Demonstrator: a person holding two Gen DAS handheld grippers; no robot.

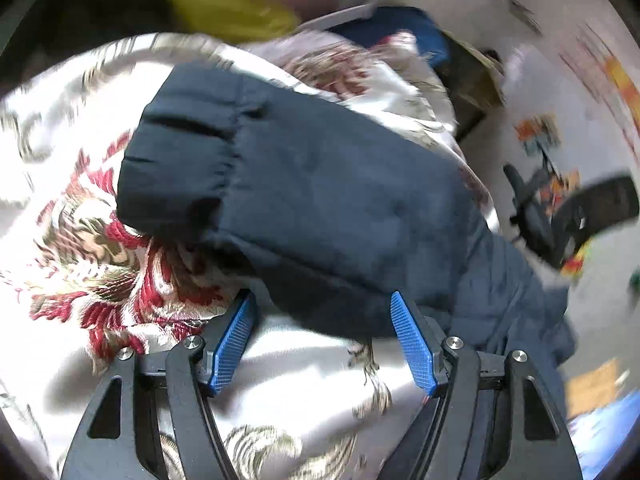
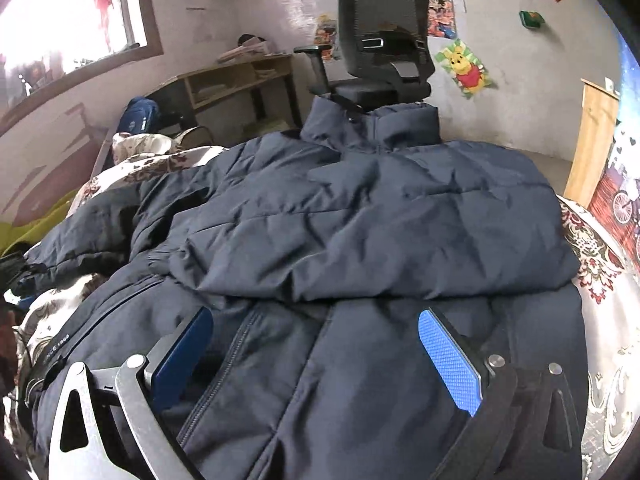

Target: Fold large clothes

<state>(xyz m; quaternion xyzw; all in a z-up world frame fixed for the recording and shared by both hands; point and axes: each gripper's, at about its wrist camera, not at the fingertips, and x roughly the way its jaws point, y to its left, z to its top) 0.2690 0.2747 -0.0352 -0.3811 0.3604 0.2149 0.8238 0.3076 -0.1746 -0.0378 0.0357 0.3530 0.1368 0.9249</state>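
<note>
A navy puffer jacket lies spread on a bed, collar at the far side, one sleeve folded across its chest. In the left wrist view its other sleeve, with an elastic cuff, lies over the floral bedspread. My left gripper is open, its blue pads on either side of the sleeve's near edge. My right gripper is open and empty, low over the jacket's front by the zipper.
A black office chair stands beyond the bed. A wooden desk and a blue backpack stand by the wall at left. The floral bedspread shows at the right edge. A yellow cloth lies past the bed.
</note>
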